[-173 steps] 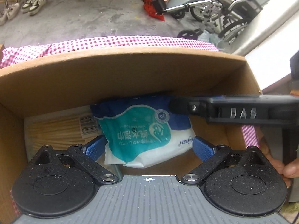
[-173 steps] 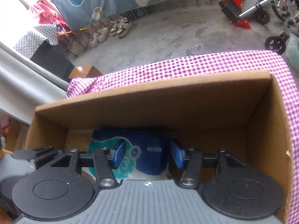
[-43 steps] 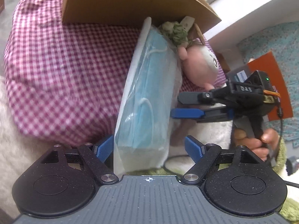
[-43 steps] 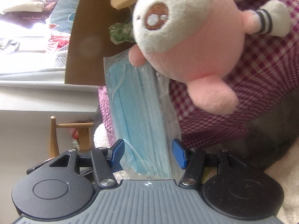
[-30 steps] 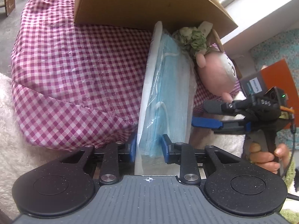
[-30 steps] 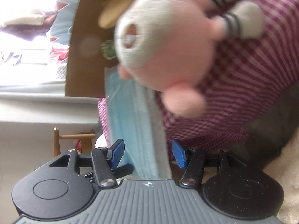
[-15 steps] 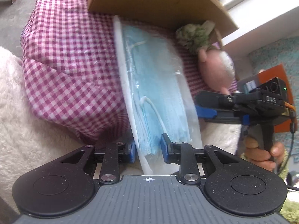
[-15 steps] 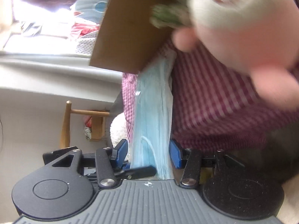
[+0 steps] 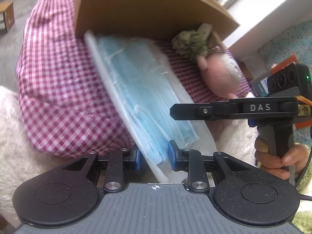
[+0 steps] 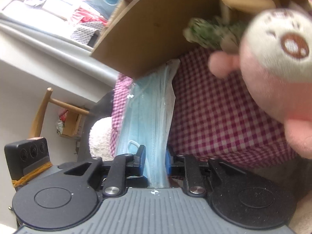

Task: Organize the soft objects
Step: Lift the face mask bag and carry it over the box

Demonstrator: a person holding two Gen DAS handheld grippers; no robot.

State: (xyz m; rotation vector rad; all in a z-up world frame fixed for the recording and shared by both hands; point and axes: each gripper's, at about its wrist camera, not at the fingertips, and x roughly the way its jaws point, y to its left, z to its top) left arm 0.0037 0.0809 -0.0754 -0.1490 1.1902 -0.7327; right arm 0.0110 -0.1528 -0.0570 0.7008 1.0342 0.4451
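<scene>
Cloth (image 9: 58, 81): checked, magenta-white.
Box (image 9: 140, 9): cardboard, far on cloth.
Mask pack (image 9: 144, 101): near the box, on cloth.
Plush (image 10: 273, 78): pink, right of pack.
Left gripper (image 9: 154, 156): clamped on the pack's near end.
Right gripper (image 10: 155, 160): jaws closing, pack between.

The plush toy (image 10: 273, 74) is motion-blurred, cut by the frame's edge.

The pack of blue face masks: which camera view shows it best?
The left wrist view: the pack of face masks lies broadside there, its flat face visible from the cardboard box down to the tongs. The right wrist view shows it mostly edge-on, as a narrow strip.
</scene>
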